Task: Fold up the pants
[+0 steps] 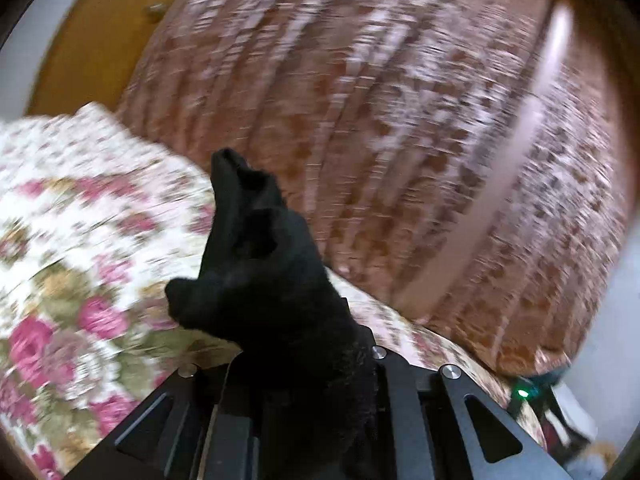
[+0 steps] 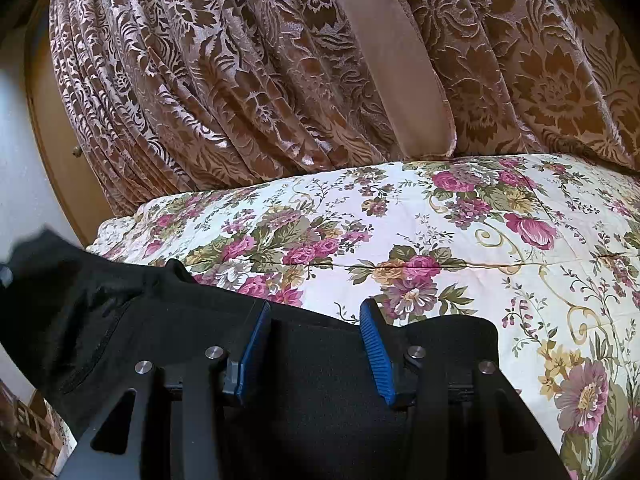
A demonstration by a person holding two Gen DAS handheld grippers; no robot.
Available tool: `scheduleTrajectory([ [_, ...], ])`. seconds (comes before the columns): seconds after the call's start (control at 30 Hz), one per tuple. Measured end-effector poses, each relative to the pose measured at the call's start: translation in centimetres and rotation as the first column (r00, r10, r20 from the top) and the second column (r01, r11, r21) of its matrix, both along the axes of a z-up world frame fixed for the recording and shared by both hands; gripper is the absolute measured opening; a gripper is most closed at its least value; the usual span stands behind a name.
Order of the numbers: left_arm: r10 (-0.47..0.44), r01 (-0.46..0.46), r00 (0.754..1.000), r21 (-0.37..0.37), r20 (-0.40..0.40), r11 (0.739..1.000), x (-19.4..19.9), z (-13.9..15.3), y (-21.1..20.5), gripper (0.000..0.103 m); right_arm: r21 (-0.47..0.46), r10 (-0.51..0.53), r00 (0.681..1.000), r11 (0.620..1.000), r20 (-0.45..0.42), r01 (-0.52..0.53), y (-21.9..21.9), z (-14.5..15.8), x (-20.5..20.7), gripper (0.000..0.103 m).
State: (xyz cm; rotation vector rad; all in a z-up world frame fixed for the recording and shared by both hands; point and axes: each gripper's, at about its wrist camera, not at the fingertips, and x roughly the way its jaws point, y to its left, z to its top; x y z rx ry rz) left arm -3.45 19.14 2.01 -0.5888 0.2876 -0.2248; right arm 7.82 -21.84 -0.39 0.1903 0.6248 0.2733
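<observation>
The black pants [image 2: 132, 320] lie on the flowered bedspread [image 2: 460, 240]. In the left wrist view a bunch of the black pants [image 1: 264, 264] sticks up between the fingers of my left gripper [image 1: 312, 360], which is shut on it; the cloth hides the fingertips. The view is blurred by motion. My right gripper [image 2: 316, 320] is open, its blue pads [image 2: 374, 344] apart, hovering just over the black pants [image 2: 320, 400] at their far edge. Nothing is between its pads.
A brown patterned curtain [image 2: 248, 80] hangs behind the bed, with a plain pink band [image 2: 384, 60] in it. A wooden door [image 2: 56, 128] and white wall stand at the left. A green light [image 1: 522, 393] glows at the lower right of the left wrist view.
</observation>
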Motion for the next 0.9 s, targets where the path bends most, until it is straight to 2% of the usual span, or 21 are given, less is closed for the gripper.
scheduleTrajectory([
  [0.23, -0.172, 0.169, 0.984, 0.065, 0.046, 0.984, 0.3, 2.5, -6.1, 0.014, 0.001, -0.001, 1.0, 1.0, 0.001, 0.001, 0.0, 0.0, 0.0, 0.047],
  [0.47, -0.283, 0.282, 0.959, 0.079, 0.007, 0.956, 0.8, 2.3, -11.0, 0.014, -0.01, -0.002, 1.0, 1.0, -0.025, 0.002, 0.1, 0.2, 0.3, 0.047],
  [0.57, -0.316, 0.315, 0.949, 0.107, -0.009, 0.943, 0.8, 2.1, -12.8, 0.014, -0.022, -0.043, 0.999, 0.999, -0.006, 0.043, -0.1, 1.2, -0.5, 0.047],
  [0.67, -0.346, 0.346, 0.938, 0.139, -0.023, 0.928, 0.8, 1.7, -14.3, 0.014, 0.007, -0.072, 0.997, 0.997, 0.021, 0.072, -1.1, 2.2, -2.0, 0.05],
  [0.9, -0.418, 0.423, 0.906, 0.161, -0.069, 0.892, 1.3, 0.7, -18.3, 0.014, 0.087, -0.166, 0.985, 0.982, -0.033, 0.169, -5.5, 2.1, -4.6, 0.05],
])
